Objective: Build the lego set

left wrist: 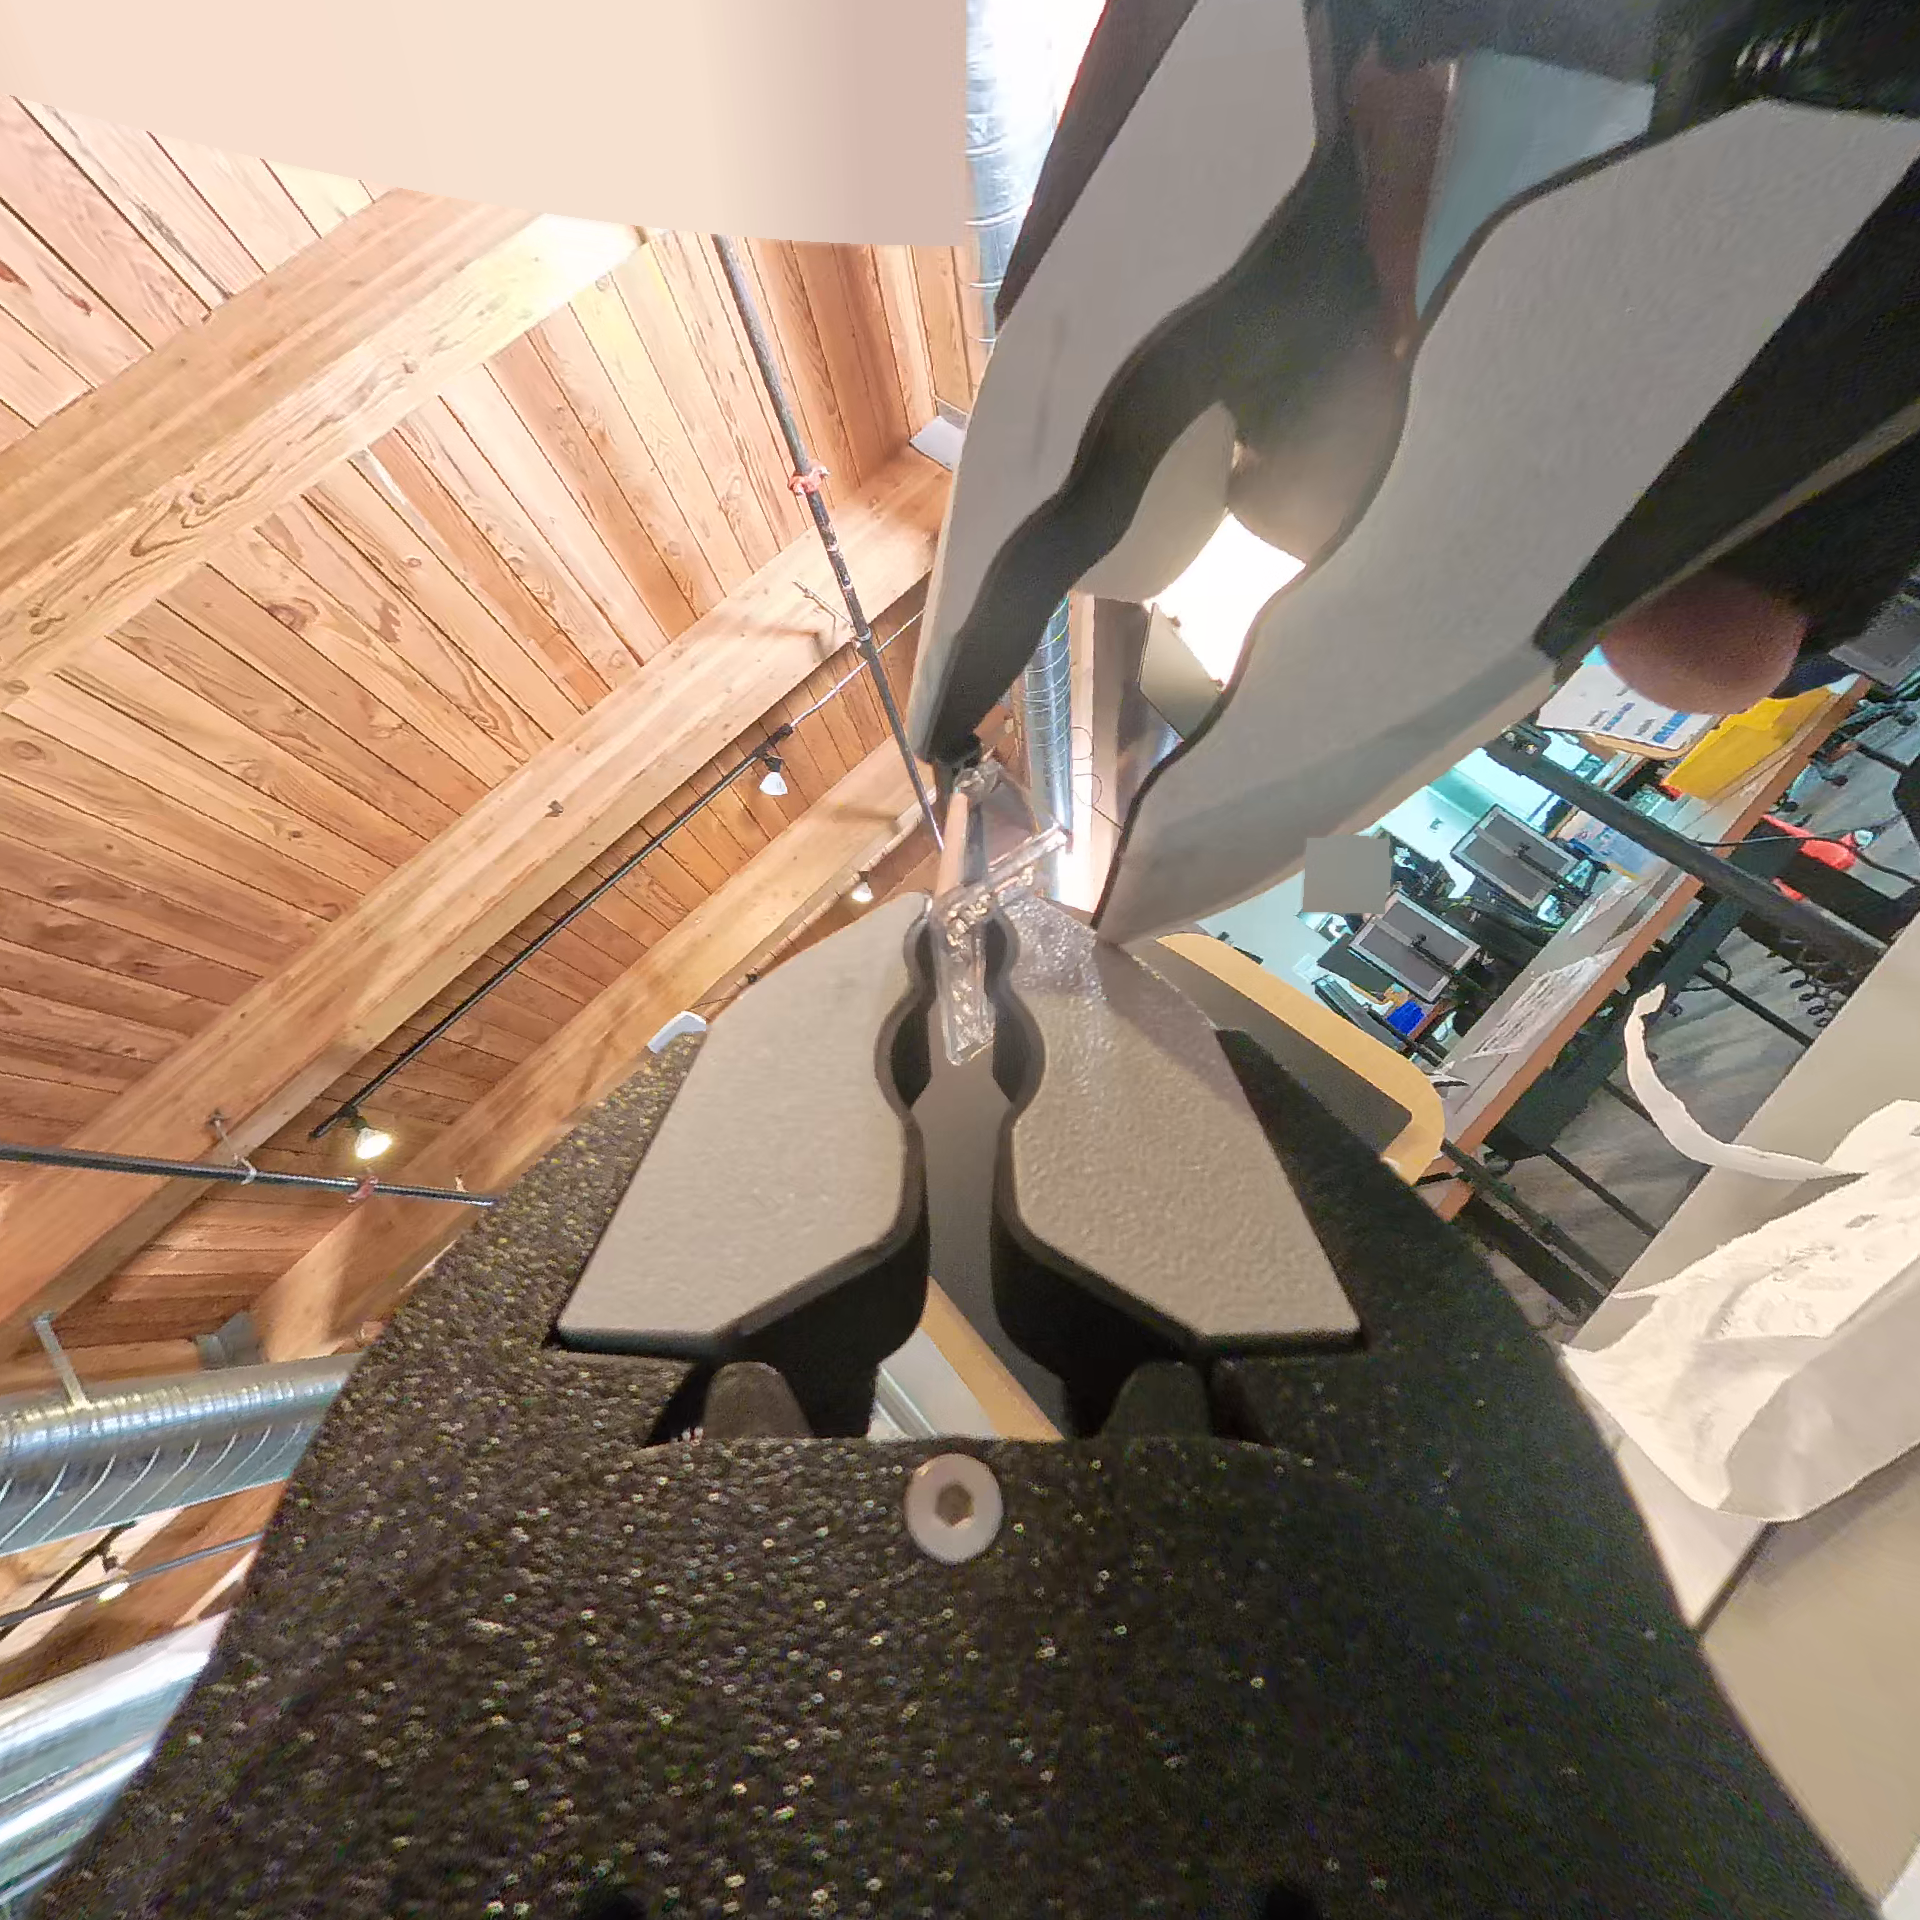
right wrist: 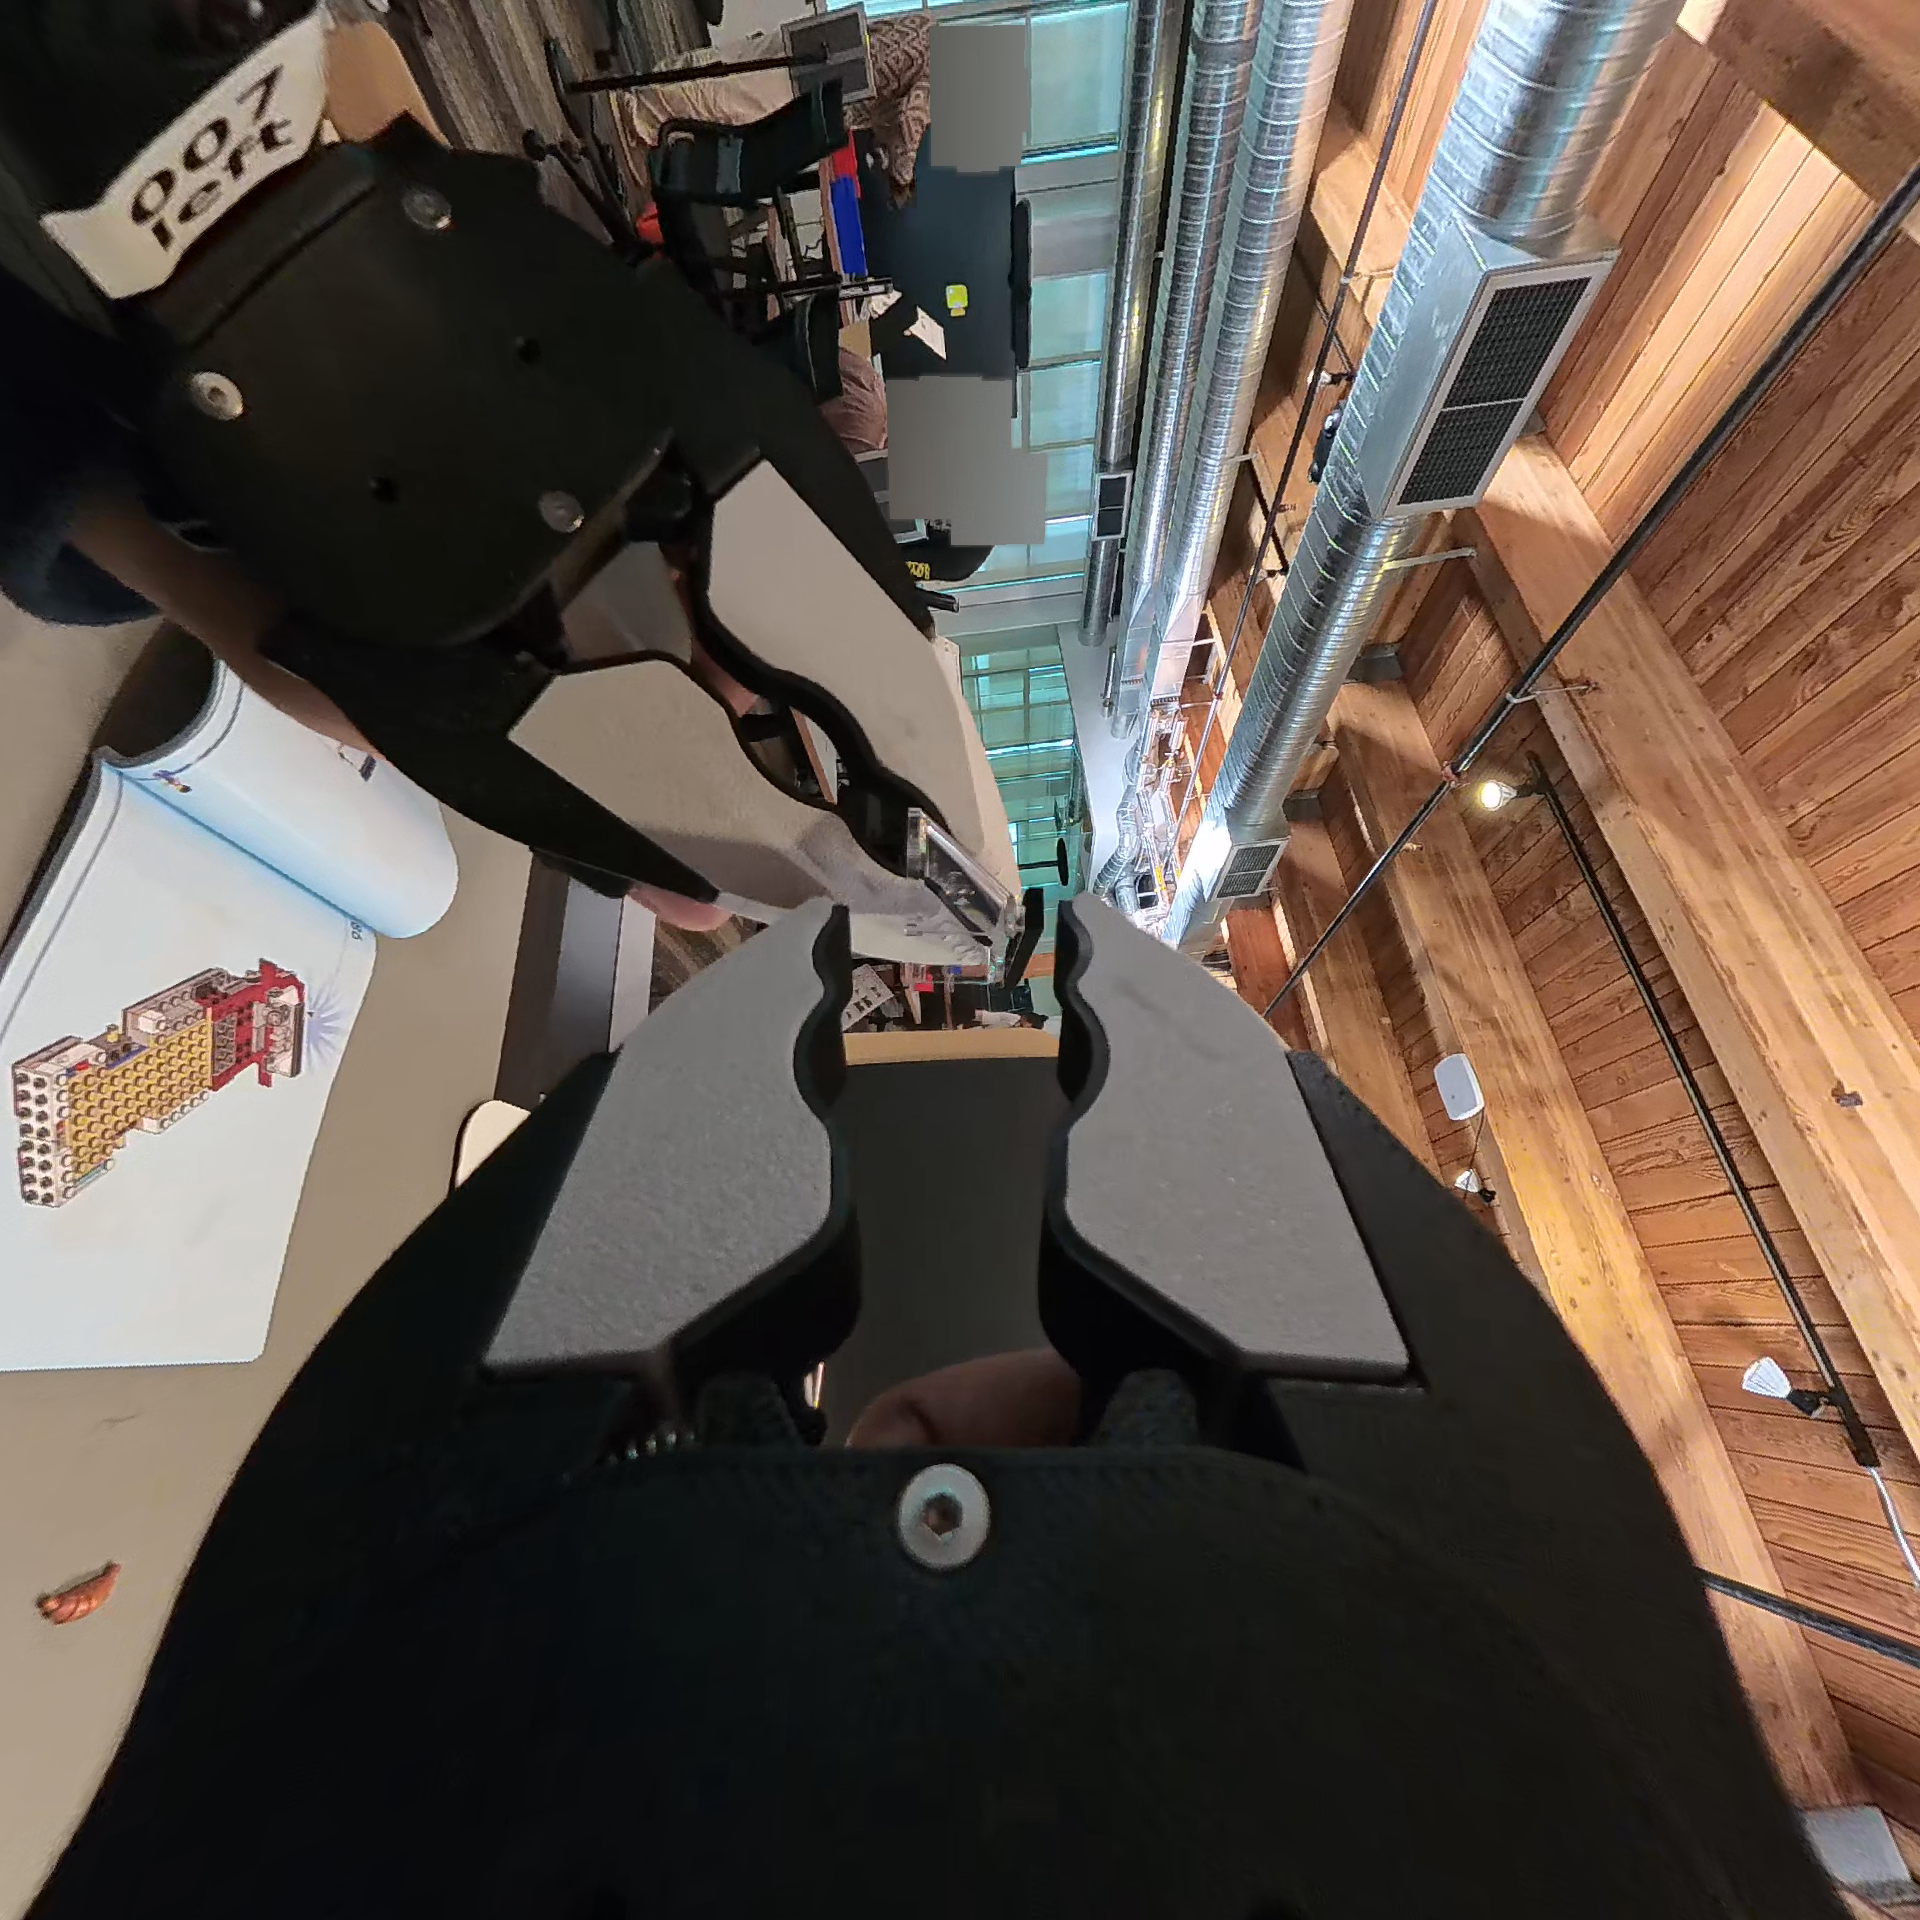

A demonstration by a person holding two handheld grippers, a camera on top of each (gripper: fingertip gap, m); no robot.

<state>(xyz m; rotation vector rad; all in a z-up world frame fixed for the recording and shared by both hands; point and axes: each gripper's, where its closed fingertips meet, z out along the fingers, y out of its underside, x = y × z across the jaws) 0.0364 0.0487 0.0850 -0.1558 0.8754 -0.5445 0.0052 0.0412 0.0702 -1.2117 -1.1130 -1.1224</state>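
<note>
Left gripper (left wrist: 961, 935) clamped on a clear plastic piece (left wrist: 964, 997); right gripper (right wrist: 951, 935) spread, holding nothing.

From my left pads the piece's long axis runs out toward the right gripper's tips, just beside it. I can't make out its far end.

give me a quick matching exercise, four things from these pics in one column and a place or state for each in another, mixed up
Things:
1. clear plastic piece
2. right claw
3. booklet
4. metal duct

Places or states:
A. lying open on the table
B. up by the wooden ceiling
C. open, nothing between its fingers
D. pinched in the left claw

Pairs: 1-D, 2-C, 3-A, 4-B
</note>
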